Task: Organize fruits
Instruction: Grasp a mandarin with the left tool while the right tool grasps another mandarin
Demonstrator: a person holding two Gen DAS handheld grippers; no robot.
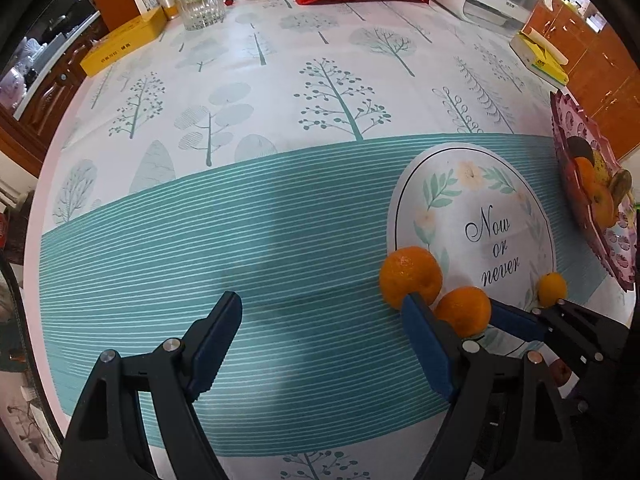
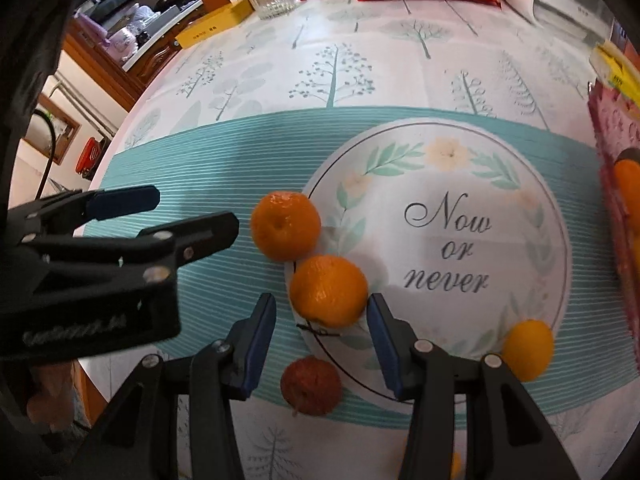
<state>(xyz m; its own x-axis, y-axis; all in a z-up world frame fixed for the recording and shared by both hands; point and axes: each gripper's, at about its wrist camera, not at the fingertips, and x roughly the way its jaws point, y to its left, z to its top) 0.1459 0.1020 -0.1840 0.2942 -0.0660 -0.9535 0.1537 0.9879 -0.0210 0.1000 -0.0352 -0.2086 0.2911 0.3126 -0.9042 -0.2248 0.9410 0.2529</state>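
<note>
Tree-print worktop (image 2: 280, 80): right hand-held gripper (image 2: 320, 344) apart, unclamped, approaching orange (image 2: 328, 290) on placemat's (image 2: 440, 184) 8 o'clock edge; left hand-held gripper (image 1: 320, 340) apart, empty; next, straddle and clamp.

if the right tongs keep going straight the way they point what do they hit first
Probably the nearer orange, sitting just ahead between the open right tongs at the round mat's edge; depth is unclear.

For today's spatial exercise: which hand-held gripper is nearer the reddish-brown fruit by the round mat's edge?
Right. The right hand-held gripper hangs over the reddish-brown fruit, which shows between its fingers. The left hand-held gripper is off to the left, further away.
</note>
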